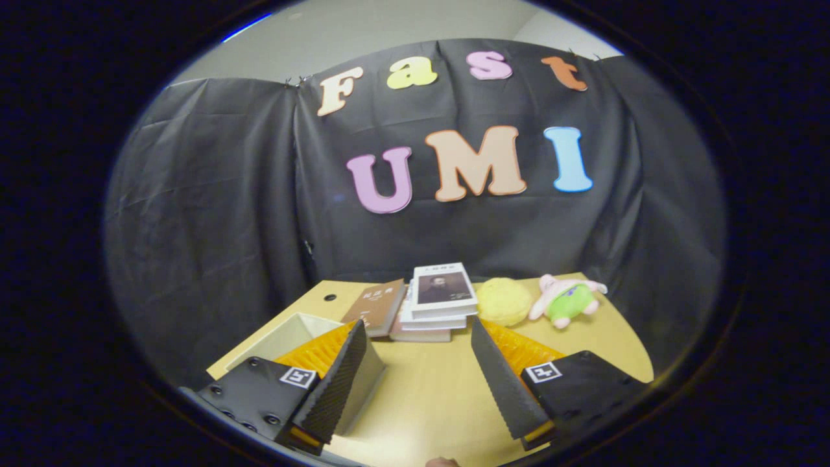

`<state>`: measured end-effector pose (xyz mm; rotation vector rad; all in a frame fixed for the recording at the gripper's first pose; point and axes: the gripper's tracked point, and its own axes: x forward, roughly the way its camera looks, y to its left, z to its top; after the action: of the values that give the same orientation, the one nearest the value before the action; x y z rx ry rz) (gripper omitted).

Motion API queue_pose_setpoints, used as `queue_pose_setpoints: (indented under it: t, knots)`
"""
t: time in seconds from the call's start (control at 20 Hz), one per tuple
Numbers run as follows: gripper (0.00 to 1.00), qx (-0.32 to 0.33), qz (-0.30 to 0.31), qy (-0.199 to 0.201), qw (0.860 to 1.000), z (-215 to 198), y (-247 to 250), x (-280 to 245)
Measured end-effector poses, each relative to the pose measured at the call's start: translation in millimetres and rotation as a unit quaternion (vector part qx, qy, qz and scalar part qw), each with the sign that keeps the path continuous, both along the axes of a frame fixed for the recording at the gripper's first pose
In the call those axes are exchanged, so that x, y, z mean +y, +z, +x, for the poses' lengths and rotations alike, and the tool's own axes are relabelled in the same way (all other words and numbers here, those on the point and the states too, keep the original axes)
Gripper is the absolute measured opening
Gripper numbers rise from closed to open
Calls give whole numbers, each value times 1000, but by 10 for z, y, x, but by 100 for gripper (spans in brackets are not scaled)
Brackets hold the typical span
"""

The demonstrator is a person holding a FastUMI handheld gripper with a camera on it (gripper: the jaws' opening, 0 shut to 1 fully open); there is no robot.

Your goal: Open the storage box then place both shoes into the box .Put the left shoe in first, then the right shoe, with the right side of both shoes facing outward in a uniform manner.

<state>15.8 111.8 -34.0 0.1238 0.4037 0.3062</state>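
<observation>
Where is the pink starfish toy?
In the gripper view, the pink starfish toy lies at the far end of the table, beyond the open fingers, right beside the yellow plush and past the stack of books.

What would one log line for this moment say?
gripper: open, holding nothing | box: open, beside left finger | books: ahead

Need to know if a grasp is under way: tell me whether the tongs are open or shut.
Open. The tongs stand spread wide with only bare wooden table between them, pressing on nothing; the stack of books lies beyond them.
</observation>
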Motion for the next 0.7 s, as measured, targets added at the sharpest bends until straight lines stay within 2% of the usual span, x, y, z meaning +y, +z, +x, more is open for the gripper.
queue_pose_setpoints:
  t: [0.45, 0.7]
  knots:
    - [100, -60, -12, -88, 994, 122, 362, -1261]
    - [100, -79, -17, -118, 990, 194, 453, -1632]
